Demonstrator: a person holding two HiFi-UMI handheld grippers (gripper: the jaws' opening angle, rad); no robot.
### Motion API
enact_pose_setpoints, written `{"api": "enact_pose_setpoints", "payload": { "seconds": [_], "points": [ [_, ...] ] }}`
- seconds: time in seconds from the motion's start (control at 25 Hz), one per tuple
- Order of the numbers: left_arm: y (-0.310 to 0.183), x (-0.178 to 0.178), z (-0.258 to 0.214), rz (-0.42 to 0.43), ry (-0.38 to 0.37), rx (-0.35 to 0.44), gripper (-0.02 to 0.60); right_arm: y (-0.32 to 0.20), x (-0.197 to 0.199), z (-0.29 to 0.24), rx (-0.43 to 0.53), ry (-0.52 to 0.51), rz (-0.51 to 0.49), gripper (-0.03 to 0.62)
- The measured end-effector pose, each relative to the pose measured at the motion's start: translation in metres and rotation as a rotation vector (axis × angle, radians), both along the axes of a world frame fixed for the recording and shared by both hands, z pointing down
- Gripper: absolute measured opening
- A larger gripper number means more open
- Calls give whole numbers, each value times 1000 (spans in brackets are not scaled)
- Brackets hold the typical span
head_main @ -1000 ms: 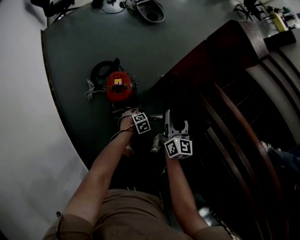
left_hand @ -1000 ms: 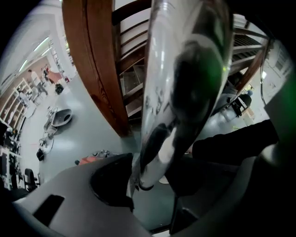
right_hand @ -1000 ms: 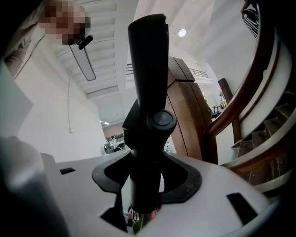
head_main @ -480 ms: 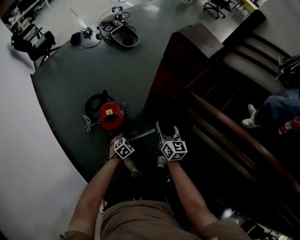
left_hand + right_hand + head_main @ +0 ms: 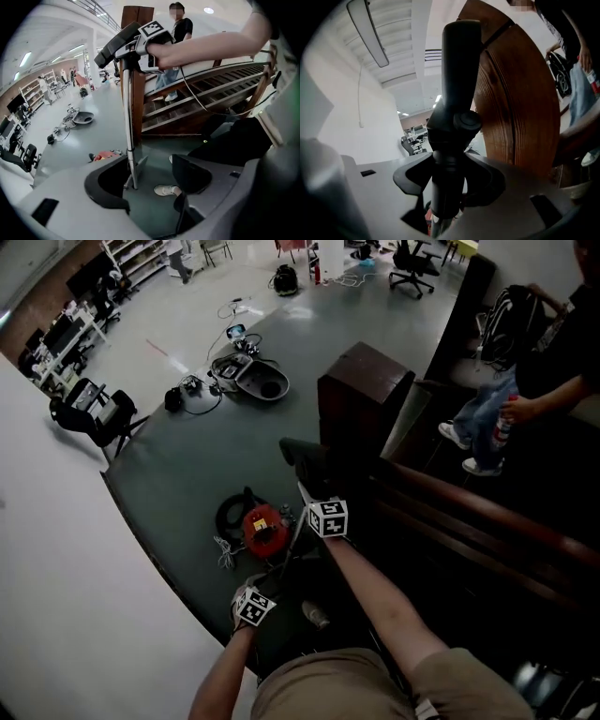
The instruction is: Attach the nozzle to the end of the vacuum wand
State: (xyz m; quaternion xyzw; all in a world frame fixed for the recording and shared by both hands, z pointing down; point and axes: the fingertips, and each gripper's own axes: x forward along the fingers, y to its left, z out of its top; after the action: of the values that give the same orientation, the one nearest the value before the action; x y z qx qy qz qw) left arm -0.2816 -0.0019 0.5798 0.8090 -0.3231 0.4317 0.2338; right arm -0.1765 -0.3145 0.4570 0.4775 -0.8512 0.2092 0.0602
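My right gripper (image 5: 323, 514) is shut on the black handle (image 5: 454, 117) of the vacuum wand and holds it up beside the wooden post. The wand's metal tube (image 5: 127, 108) runs straight down to the floor. A dark flat piece (image 5: 137, 167), apparently the nozzle, sits at its lower end. My left gripper (image 5: 251, 604) hangs low near my body, apart from the wand. Its jaws have just opened wide and nothing is between them (image 5: 150, 176). Past them I see the tube's lower end and a shoe (image 5: 166, 190).
The red vacuum canister (image 5: 264, 529) with its black hose (image 5: 232, 514) lies on the dark green floor mat (image 5: 187, 465). A wooden newel post (image 5: 361, 395) and stair rail (image 5: 487, 521) stand at the right. A person sits on the stairs (image 5: 487, 413).
The left gripper has let go of the wand's lower end and pulled back toward my body. The right gripper has carried the handle up and away toward the post. My view has tilted up.
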Motion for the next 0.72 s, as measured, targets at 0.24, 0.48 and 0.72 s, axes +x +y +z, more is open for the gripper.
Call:
{"api": "enact_pose_setpoints", "payload": {
  "seconds": [0.24, 0.48, 0.72],
  "points": [
    [17, -45, -22, -103, -15, -3, 301, -46, 23, 20, -122, 77, 174, 204],
    [19, -56, -24, -138, 1, -3, 301, -30, 47, 27, -135, 143, 300, 262],
    [18, -61, -18, -90, -26, -15, 301, -6, 51, 29, -69, 97, 275, 269]
  ]
}}
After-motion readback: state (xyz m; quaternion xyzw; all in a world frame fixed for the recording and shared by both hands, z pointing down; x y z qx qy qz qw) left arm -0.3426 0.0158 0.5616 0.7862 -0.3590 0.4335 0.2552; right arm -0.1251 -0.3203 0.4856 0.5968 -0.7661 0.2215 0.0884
